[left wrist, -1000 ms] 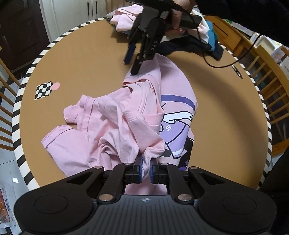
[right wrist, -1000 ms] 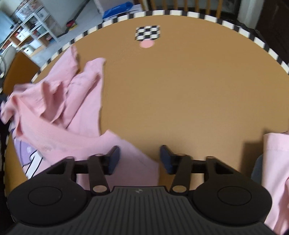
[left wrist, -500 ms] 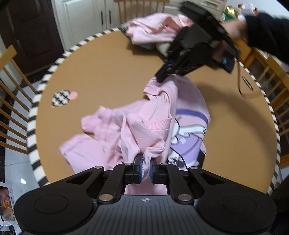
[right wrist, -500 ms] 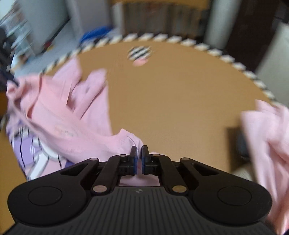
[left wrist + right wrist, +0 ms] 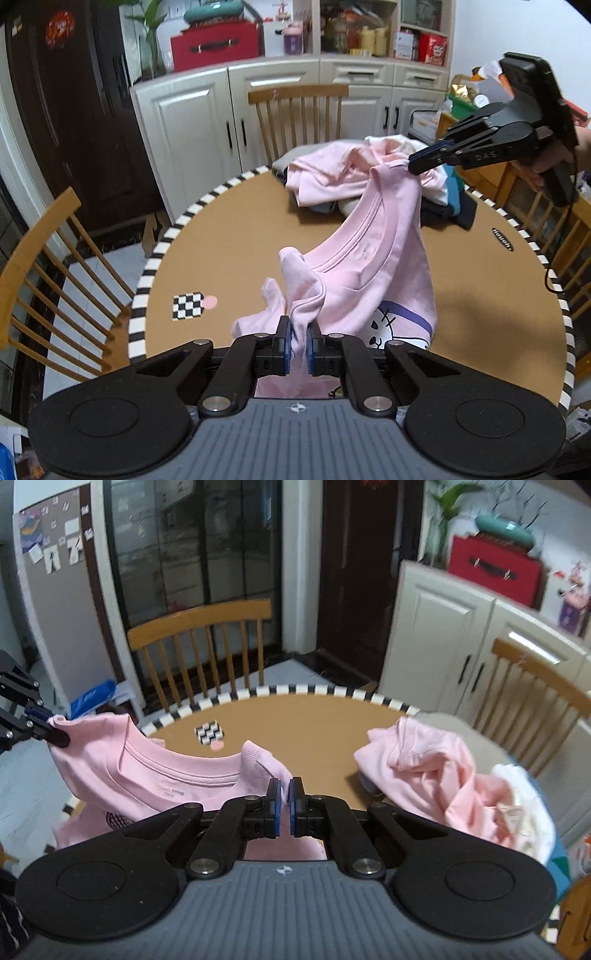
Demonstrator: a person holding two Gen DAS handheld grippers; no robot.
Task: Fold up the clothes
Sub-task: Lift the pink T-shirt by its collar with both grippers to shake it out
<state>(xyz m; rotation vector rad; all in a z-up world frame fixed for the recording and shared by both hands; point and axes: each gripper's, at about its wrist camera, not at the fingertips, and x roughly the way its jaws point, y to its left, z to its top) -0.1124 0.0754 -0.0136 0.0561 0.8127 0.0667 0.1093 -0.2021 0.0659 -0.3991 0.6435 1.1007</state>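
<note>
A pink T-shirt (image 5: pixel 369 266) with a purple cartoon print hangs stretched between my two grippers above the round brown table (image 5: pixel 229 236). My left gripper (image 5: pixel 298 339) is shut on a bunched fold of the shirt near its neckline. Up at the right, my right gripper (image 5: pixel 412 166) is shut on the shirt's other shoulder. In the right wrist view the right gripper (image 5: pixel 285 801) pinches pink cloth, the collar of the T-shirt (image 5: pixel 147 775) sags between, and the left gripper (image 5: pixel 55 734) holds the far end. The shirt's lower hem still trails near the table.
A pile of other clothes (image 5: pixel 332 170) lies at the table's far side, with pink and white pieces (image 5: pixel 443 775) on top. A checkered marker (image 5: pixel 188 305) is stuck on the table. Wooden chairs (image 5: pixel 299 110) (image 5: pixel 199 646) ring the striped table edge (image 5: pixel 147 273).
The right gripper shut on the shirt's shoulder and rose away to the right. Both grippers went up, lifting the crumpled shirt off the table until it hangs between them.
</note>
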